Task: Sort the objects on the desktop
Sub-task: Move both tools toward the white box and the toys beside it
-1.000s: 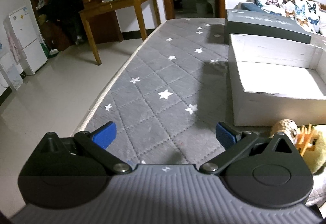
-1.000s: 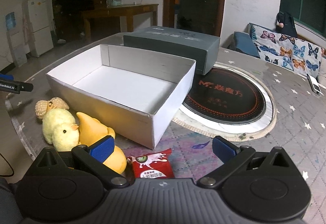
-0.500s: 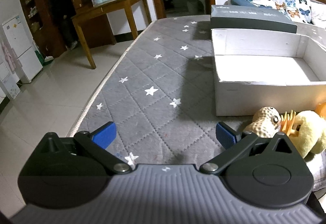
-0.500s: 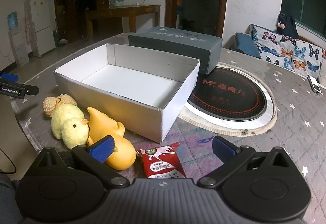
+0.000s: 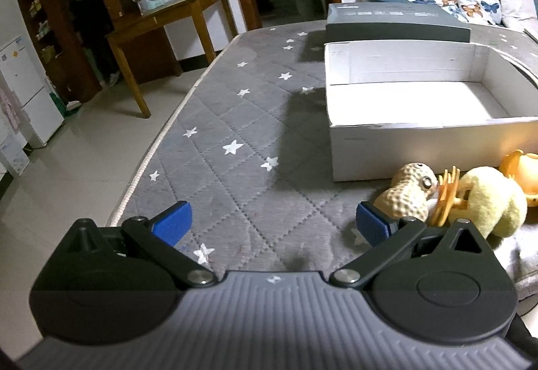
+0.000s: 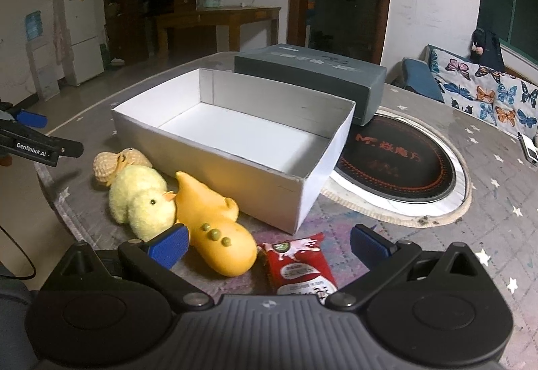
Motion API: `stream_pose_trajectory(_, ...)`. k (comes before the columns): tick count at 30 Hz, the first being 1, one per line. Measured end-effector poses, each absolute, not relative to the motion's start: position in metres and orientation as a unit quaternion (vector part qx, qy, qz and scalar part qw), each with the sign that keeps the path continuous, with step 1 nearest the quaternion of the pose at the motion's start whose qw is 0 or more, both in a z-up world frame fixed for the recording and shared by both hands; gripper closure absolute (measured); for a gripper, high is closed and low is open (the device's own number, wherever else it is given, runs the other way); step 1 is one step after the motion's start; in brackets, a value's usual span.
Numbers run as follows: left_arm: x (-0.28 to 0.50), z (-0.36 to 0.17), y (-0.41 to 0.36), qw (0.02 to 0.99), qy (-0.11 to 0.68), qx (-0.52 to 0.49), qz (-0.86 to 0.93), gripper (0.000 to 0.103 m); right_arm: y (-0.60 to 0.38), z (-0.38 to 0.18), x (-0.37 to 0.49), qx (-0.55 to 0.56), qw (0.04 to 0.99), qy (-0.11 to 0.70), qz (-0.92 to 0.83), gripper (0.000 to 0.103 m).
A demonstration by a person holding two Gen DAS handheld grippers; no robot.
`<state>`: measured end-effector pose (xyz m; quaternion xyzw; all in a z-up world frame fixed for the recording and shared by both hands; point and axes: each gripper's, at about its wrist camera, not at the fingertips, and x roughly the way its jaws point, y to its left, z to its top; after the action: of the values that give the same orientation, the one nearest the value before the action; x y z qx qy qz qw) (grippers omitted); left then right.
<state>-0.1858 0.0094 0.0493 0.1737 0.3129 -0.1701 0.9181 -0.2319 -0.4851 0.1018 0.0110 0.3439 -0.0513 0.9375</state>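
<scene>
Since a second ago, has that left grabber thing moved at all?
Yes. The left gripper has swung right: the white box now sits nearer the view's centre, and the peanut toy shows fully.

Toys, snack packet beside box

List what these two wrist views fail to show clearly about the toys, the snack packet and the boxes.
- Red snack packet: the right wrist view hides its lower end behind the right gripper body, and its small print is unreadable.
- Orange toy: cut off by the left wrist view's right edge.
- Peanut plush: partly behind the yellow chick in the right wrist view.
- Grey box: lid lettering too blurred; contents unseen.
</scene>
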Motion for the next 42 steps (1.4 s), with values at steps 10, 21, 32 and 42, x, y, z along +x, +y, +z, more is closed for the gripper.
stream_pose_trajectory(10,-0.196,0.052,-0.005,0.907,0.317,0.178,-0.212,0.0,-0.476,0.098,-0.234,0.012,0.935,0.352,-0.039,0.0)
stream_pose_trajectory(21,-0.205,0.053,-0.021,0.896,0.319,0.202,-0.233,0.0,-0.475,0.096,-0.236,0.013,0.933,0.357,-0.039,0.0)
stream_pose_trajectory(32,-0.21,0.062,-0.028,0.89,0.311,0.204,-0.262,0.0,-0.48,0.091,-0.236,0.017,0.93,0.365,-0.046,0.0)
stream_pose_trajectory(42,-0.216,0.069,-0.042,0.877,0.304,0.199,-0.314,0.0,-0.486,0.089,-0.236,0.023,0.925,0.376,-0.049,0.004)
